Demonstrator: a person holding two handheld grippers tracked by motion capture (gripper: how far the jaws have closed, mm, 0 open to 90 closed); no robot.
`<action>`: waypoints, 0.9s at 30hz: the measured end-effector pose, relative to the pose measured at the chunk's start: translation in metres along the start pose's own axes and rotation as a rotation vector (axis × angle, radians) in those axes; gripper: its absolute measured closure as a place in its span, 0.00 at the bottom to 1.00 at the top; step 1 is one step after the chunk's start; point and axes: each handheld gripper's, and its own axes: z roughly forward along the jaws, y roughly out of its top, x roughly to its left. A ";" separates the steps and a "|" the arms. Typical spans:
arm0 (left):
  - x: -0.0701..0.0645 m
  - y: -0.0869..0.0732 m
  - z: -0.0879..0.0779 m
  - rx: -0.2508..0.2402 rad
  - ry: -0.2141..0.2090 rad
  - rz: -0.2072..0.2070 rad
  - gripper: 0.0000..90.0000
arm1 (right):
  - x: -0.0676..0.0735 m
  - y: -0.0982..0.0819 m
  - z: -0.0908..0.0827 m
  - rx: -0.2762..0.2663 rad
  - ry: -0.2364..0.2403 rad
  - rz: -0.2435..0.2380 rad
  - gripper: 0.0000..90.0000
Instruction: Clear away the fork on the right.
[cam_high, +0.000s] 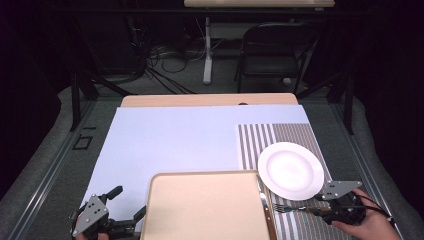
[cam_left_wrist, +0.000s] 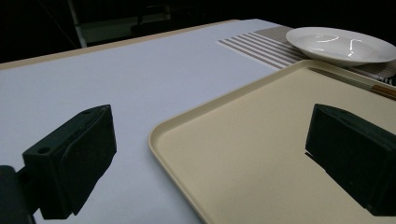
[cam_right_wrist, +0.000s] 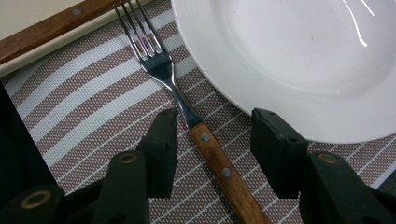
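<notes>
The right gripper (cam_right_wrist: 212, 140) straddles a fork (cam_right_wrist: 187, 112) lying flat on the striped placemat (cam_right_wrist: 84, 116); its wooden handle runs between the parted jaws, neither pad touching it. The white plate (cam_right_wrist: 299, 60) rim sits just beside one jaw, the tray (cam_right_wrist: 28, 14) edge beyond the tines. The left gripper (cam_left_wrist: 210, 154) hangs open over the tray's corner.

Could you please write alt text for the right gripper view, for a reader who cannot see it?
The right gripper straddles the wooden handle of a fork lying on a striped placemat, its two black jaws open on either side without touching it. A white plate lies just beyond the fork, and a tray edge crosses the top left corner.
</notes>
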 end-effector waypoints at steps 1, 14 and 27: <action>0.000 0.000 0.000 0.000 0.000 -0.006 0.03 | 0.001 -0.001 0.003 -0.029 -0.017 -0.001 0.57; -0.001 0.000 0.000 0.000 0.001 -0.008 0.03 | 0.003 -0.002 0.008 0.033 -0.011 -0.044 0.61; -0.001 0.000 0.001 0.000 0.000 -0.006 0.03 | 0.006 0.000 0.012 0.118 -0.002 -0.085 0.67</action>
